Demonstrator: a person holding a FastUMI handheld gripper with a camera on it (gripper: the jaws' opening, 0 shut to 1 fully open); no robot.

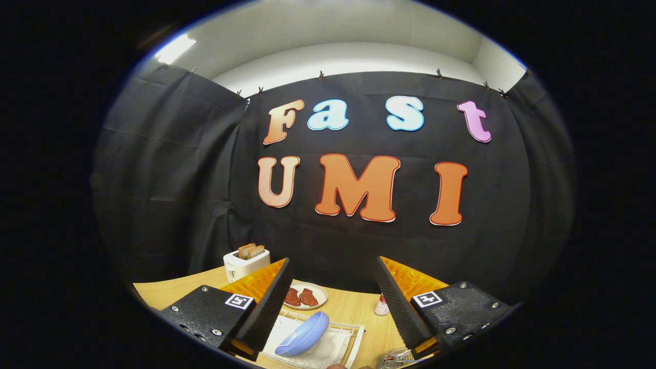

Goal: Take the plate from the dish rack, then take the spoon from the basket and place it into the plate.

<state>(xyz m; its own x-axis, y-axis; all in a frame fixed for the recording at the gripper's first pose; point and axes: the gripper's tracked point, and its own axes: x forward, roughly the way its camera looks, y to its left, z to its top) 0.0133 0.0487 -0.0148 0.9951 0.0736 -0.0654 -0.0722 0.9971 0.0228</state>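
My gripper (332, 292) is open, its two fingers spread wide above the wooden table (353, 307) with nothing between them. A blue plate (303, 334) leans tilted in the white dish rack (335, 341) just below and between the fingers, closer to the left one. Beside the right finger sits a wire basket (394, 357), with only its rim showing. I cannot make out the spoon in it.
A white toaster (246, 262) with two bread slices stands at the back left. A small plate with two brown pieces of food (306, 295) lies beyond the rack. A small bottle (382, 306) stands by the right finger. Black cloth walls close the booth behind.
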